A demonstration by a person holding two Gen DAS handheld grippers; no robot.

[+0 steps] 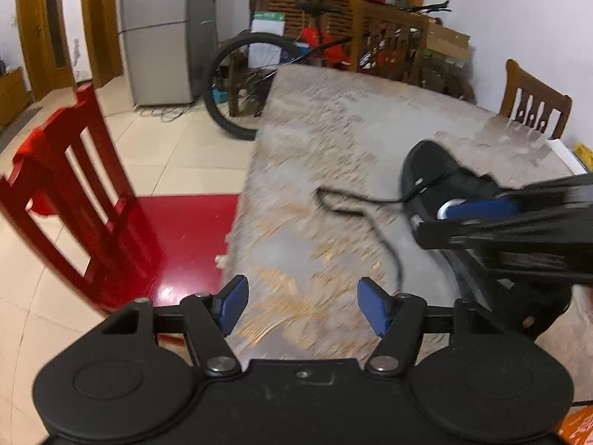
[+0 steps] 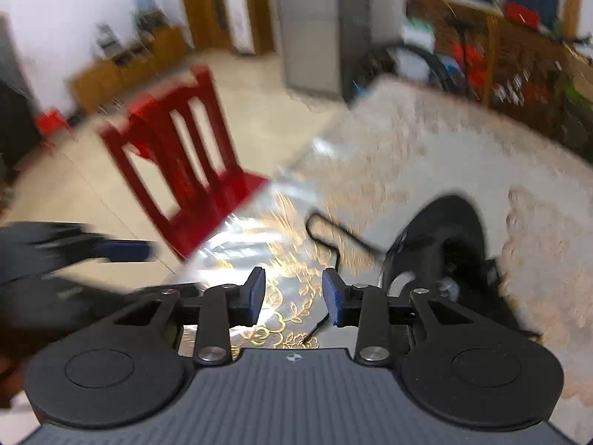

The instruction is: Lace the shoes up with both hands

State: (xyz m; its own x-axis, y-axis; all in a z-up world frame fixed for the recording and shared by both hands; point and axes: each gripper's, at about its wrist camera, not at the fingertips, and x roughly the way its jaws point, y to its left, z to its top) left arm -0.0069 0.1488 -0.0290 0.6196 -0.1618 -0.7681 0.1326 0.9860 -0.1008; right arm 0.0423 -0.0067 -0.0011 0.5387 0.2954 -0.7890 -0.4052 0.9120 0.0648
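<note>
A black shoe [image 1: 437,170] lies on the table at the right of the left wrist view; it also shows in the right wrist view [image 2: 448,233]. A black lace [image 1: 355,211] trails from it, loose across the tablecloth, also seen in the right wrist view [image 2: 326,233]. My left gripper [image 1: 302,306] is open and empty above the table's near left edge, left of the shoe. My right gripper [image 2: 292,296] is open and empty above the table, left of the shoe. It shows in the left wrist view [image 1: 470,218] in front of the shoe. The left gripper appears blurred at the left of the right wrist view [image 2: 122,252].
The table [image 1: 333,129] has a grey and gold patterned cloth. A red chair [image 1: 74,193] stands at its left side, a brown chair [image 1: 533,104] at the far right. A bicycle [image 1: 237,81], a fridge [image 1: 159,33] and clutter are beyond.
</note>
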